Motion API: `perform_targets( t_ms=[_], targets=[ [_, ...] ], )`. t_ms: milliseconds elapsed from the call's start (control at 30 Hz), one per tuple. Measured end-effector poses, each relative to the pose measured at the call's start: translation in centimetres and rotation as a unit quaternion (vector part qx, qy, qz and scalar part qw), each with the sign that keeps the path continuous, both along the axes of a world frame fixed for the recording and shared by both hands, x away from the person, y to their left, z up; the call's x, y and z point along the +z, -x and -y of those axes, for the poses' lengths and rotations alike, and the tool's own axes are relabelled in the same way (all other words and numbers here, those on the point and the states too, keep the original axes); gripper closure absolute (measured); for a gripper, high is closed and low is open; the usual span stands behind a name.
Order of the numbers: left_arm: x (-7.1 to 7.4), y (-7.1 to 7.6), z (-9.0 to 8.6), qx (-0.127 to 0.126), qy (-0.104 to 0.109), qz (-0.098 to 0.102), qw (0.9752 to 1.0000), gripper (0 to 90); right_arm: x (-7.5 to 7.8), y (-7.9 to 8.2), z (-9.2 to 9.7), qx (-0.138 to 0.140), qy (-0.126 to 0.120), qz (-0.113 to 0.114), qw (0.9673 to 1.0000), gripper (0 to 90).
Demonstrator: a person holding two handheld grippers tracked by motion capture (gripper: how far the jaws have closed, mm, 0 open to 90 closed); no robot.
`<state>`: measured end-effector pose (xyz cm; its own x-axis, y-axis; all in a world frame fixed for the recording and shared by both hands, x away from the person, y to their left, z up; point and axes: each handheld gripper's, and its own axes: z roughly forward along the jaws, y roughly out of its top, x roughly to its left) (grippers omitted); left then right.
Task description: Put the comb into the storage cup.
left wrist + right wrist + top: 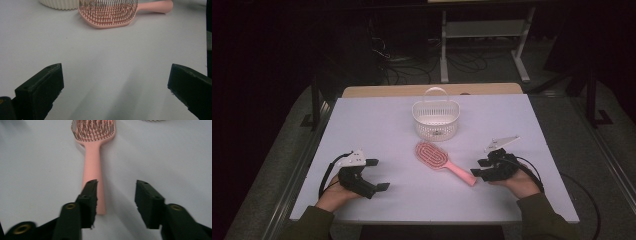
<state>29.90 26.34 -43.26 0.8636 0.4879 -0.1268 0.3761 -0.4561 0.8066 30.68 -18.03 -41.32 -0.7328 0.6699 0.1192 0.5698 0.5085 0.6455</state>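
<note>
A pink hairbrush (439, 160) lies bristles up in the middle of the white table, handle pointing toward the right. My right gripper (477, 168) sits at the handle's end with its jaws partly apart. In the right gripper view the hairbrush (92, 157) handle runs up along the inner side of the left jaw, with nothing pressing on it, and the gap of the right gripper (116, 187) is bare table. My left gripper (379, 174) rests at the front left, open wide. In the left gripper view the hairbrush (110, 12) lies well ahead of the left gripper (115, 75).
A white slotted basket (436, 120) with a handle stands just behind the brush head; its ribbed base is the basket (58, 3) at the top of the left gripper view. The white table (387, 130) ends near both hands. Cables and a metal frame (484, 30) lie on the dark floor beyond.
</note>
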Motion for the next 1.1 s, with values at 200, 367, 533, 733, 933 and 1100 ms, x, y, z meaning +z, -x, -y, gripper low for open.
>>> perform_targets(
  t_ms=[200,367,533,733,933,1100],
  targets=[
    [0.0,0.0,0.1,-0.002,0.0,0.001,1.0,0.2,-0.2,0.9,0.5,-0.01,-0.02,0.011,0.9997,31.7],
    [0.0,0.0,0.1,-0.003,-0.001,0.001,1.0,0.2,-1.0,1.9,0.7,-0.029,-0.038,0.032,0.9984,14.5],
    [0.0,0.1,0.1,-0.004,-0.001,0.0,1.0,0.2,-2.0,2.4,0.6,-0.032,-0.039,0.044,0.9978,0.0],
    [-0.1,0.0,0.1,-0.004,-0.001,-0.001,1.0,0.2,-2.2,2.8,0.6,-0.023,-0.033,0.051,0.9979,0.0],
    [-0.1,0.1,0.1,-0.003,0.0,-0.002,1.0,0.2,-2.2,2.7,0.6,-0.022,-0.036,0.055,0.9976,0.0],
    [-0.1,0.1,0.2,-0.006,-0.001,-0.002,1.0,0.2,-2.0,2.7,0.8,-0.024,-0.041,0.057,0.9972,0.0]
  ],
)
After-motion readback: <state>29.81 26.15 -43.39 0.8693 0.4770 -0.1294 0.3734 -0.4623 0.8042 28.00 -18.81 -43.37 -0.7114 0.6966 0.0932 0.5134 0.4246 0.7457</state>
